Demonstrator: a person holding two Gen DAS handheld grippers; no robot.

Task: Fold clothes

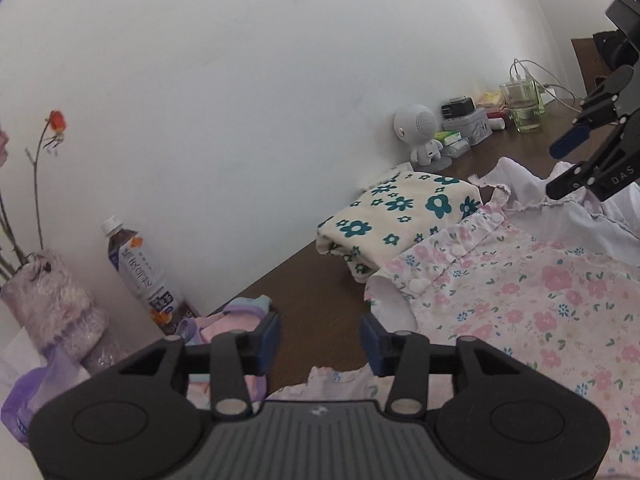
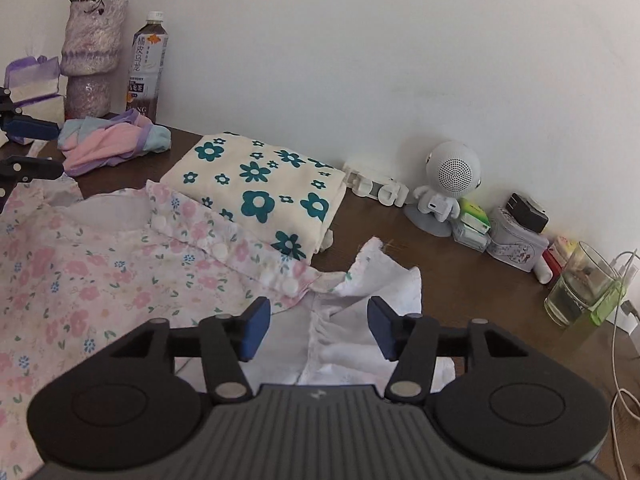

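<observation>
Pink-flowered garment [image 2: 100, 264] spread flat — white underside [image 2: 360, 320] showing, buttons fastened

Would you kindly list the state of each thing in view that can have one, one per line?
left gripper: open, holding nothing
right gripper: open, holding nothing
pink floral garment: spread flat, unfolded
white ruffled garment: crumpled, unfolded
cream flower-print cloth: folded, partly under the pink garment's edge
pastel cloth: bunched up
tea bottle: upright, capped
glass: upright, partly filled
</observation>
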